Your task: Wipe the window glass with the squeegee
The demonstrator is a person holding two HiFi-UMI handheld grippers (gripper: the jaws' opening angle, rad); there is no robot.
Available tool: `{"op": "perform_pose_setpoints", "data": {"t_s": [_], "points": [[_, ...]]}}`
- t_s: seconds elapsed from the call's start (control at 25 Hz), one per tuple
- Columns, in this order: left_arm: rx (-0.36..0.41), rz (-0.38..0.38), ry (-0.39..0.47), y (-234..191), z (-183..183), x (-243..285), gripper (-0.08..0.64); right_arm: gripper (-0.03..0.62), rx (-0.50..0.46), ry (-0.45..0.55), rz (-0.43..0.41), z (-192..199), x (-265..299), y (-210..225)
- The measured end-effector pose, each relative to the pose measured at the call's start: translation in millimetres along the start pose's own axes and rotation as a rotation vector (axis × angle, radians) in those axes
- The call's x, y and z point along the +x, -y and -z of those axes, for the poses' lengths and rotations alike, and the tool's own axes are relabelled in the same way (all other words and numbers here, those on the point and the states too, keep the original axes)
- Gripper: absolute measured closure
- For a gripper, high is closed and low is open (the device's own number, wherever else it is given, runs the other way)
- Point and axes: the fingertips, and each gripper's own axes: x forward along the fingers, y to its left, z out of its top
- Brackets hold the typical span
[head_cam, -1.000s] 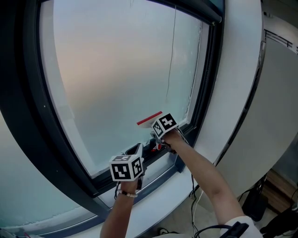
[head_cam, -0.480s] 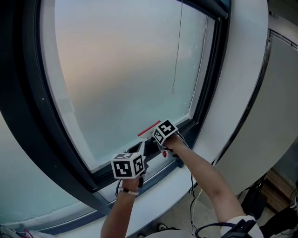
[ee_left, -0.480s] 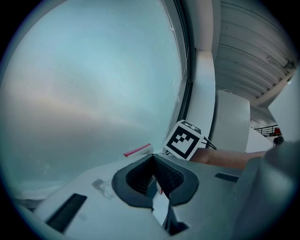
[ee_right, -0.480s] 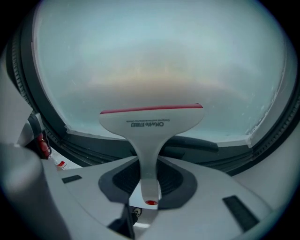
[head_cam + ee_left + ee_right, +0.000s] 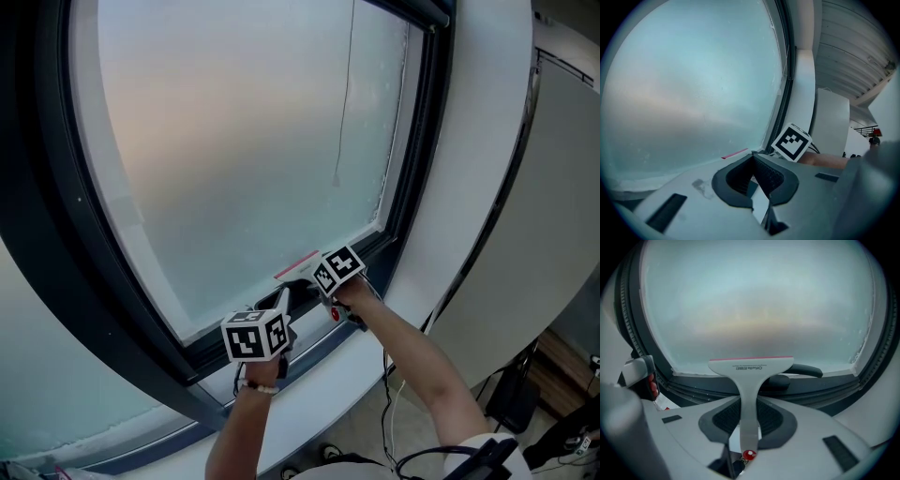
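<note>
Squeegee [image 5: 750, 376] at the bottom edge of the window glass [image 5: 234, 141], its red-lipped blade level just above the dark frame [image 5: 412, 187]. The right hand-held gripper [image 5: 749, 425] is clamped on the narrow handle stem (the sensible hold: probably light, stiff, smooth plastic, with only the blade lip soft). The left hand-held gripper [image 5: 754, 168] hangs nearby, jaws together on nothing.
</note>
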Motion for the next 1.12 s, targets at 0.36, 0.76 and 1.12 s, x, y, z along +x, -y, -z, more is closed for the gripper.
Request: {"op": "perform_pose_setpoints", "data": {"t_s": [0.36,0.76,1.12], "points": [[0.015,0.056,-0.019,25,8,10,0.560,0.512,0.040,0.272,0.051,19,-68,9],[0.145,0.118,0.022,107,-8,56,0.560,0.511,0.066,0.453,0.108,25,-153,63],[0.230,-0.012,0.155,140,-102,87,0.560,0.511,-0.116,0.603,0.131,-132,-266,129]]}}
